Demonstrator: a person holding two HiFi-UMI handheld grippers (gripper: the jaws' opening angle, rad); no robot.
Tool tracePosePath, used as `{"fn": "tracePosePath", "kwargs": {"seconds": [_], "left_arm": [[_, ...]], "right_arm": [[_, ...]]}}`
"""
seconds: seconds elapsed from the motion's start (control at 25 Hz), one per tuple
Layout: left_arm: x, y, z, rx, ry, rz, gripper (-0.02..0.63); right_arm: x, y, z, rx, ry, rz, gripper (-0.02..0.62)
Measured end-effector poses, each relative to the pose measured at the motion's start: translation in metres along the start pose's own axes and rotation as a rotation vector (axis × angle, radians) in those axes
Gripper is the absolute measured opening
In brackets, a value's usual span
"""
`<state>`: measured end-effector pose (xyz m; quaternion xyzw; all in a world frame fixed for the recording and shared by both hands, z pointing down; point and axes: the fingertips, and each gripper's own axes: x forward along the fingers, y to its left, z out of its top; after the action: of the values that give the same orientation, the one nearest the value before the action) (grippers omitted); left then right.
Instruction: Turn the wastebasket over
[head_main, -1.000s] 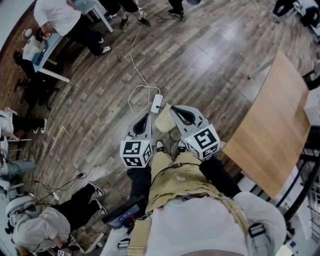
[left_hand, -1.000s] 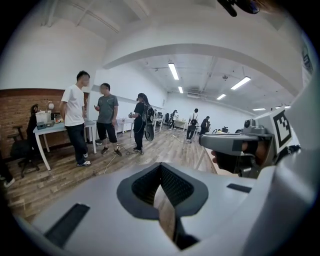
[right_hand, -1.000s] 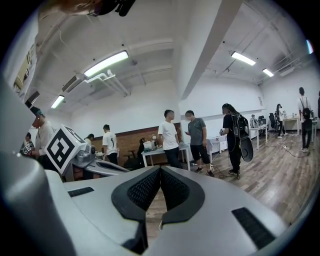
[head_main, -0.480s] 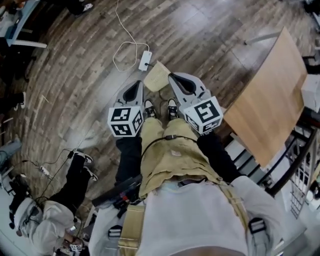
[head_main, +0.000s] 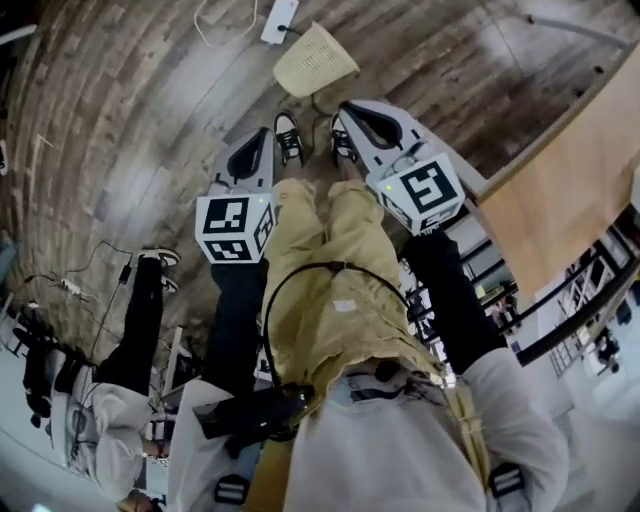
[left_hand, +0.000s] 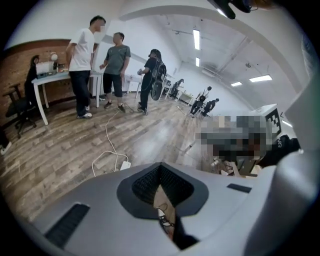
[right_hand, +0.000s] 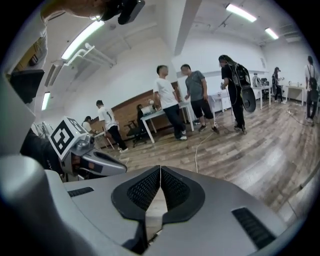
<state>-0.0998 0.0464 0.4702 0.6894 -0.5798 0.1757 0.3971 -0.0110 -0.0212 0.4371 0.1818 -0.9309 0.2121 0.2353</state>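
Note:
The wastebasket (head_main: 315, 60) is a beige woven bin on the wooden floor, just ahead of the person's shoes (head_main: 289, 136). I cannot tell which way up it stands. My left gripper (head_main: 260, 135) hangs beside the left leg, shut and empty, short of the basket and to its left. My right gripper (head_main: 347, 108) is near the right shoe, also shut with nothing in it, and its tip is close to the basket's near right side. In the gripper views the jaws of the left gripper (left_hand: 160, 166) and of the right gripper (right_hand: 160, 170) meet edge to edge.
A white power strip (head_main: 280, 20) with a looped cable lies just beyond the basket. A wooden table (head_main: 575, 190) stands at the right. A seated person (head_main: 140, 330) is on the floor at the left. Several people (left_hand: 82, 60) stand far off by a desk.
The view has swung down and the person has come closer to the basket, which now sits higher in the head view, just past the shoes. Both grippers stay shut.

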Motion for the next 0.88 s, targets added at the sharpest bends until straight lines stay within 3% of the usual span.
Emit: {"fn": "tracePosePath", "kwargs": {"seconds": [0.2, 0.4, 0.72, 0.88], "left_arm": [[0.081, 0.02, -0.07, -0.006, 0.15, -0.084, 0.002], [0.138, 0.027, -0.108, -0.104, 0.171, -0.129, 0.002], [0.194, 0.042, -0.146, -0.092, 0.209, -0.156, 0.002], [0.212, 0.044, -0.171, -0.048, 0.273, -0.182, 0.002]], "right_arm": [[0.049, -0.042, -0.101, 0.057, 0.123, 0.014, 0.023], [0.081, -0.069, -0.185, 0.153, 0.219, 0.059, 0.023], [0.14, -0.125, -0.263, 0.152, 0.306, 0.046, 0.023], [0.161, -0.141, -0.288, 0.149, 0.349, 0.054, 0.025]]}}
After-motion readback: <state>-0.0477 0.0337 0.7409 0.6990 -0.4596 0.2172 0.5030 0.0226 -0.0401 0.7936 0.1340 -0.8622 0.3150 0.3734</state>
